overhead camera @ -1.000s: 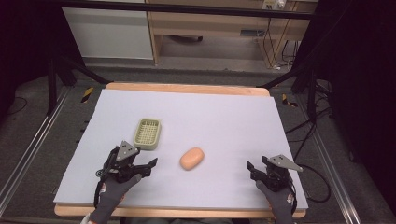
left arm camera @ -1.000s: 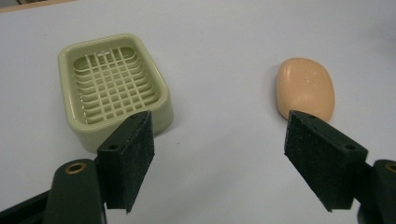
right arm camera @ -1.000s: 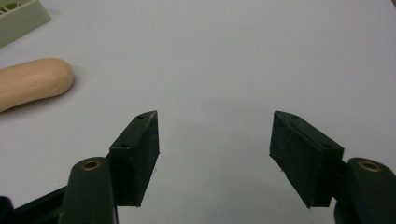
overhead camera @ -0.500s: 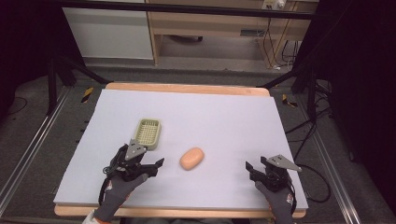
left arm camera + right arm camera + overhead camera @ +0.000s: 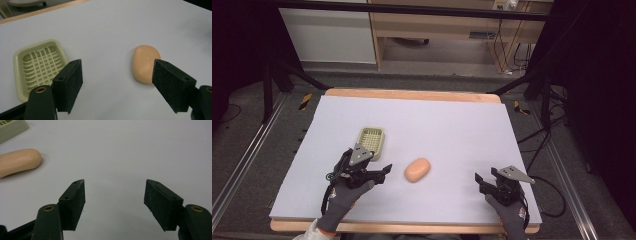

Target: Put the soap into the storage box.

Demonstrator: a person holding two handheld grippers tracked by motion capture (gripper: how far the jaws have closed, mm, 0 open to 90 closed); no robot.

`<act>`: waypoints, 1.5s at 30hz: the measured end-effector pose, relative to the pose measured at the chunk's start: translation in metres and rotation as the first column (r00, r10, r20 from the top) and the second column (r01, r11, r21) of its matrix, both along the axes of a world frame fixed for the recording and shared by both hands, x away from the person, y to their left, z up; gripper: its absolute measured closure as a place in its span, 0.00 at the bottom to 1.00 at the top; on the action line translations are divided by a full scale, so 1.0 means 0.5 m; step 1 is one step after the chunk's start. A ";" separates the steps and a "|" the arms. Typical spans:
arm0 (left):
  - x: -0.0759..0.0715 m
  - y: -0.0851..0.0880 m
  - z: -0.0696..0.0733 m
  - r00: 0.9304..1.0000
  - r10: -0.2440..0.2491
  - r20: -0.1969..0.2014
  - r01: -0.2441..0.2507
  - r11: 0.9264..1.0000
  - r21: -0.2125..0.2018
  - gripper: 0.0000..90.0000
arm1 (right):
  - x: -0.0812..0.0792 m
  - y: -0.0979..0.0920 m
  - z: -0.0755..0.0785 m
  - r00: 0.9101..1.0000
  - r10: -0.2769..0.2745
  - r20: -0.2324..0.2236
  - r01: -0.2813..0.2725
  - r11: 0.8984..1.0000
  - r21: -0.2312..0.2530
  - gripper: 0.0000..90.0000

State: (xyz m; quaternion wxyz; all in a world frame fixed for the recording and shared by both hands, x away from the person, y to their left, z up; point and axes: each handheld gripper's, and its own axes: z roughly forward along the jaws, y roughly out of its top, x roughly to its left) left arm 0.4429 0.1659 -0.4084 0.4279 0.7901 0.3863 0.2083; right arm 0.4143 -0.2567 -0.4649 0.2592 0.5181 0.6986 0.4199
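High view: white table point(image 5: 452, 125); pale green soap dish point(image 5: 371, 139) left of centre; peach soap bar point(image 5: 417, 169) near it, lying on the bare table. Left gripper point(image 5: 384, 171) beside the dish, right gripper point(image 5: 478, 180) well apart. Left gripper view: jaws apart, empty, soap ahead by one jaw. Right gripper view: jaws apart, empty.
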 end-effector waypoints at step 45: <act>0.065 -0.130 -0.028 0.995 -0.081 -0.064 0.083 0.996 0.035 0.26 | 0.003 0.004 -0.003 1.000 0.015 -0.012 -0.015 1.000 -0.009 0.37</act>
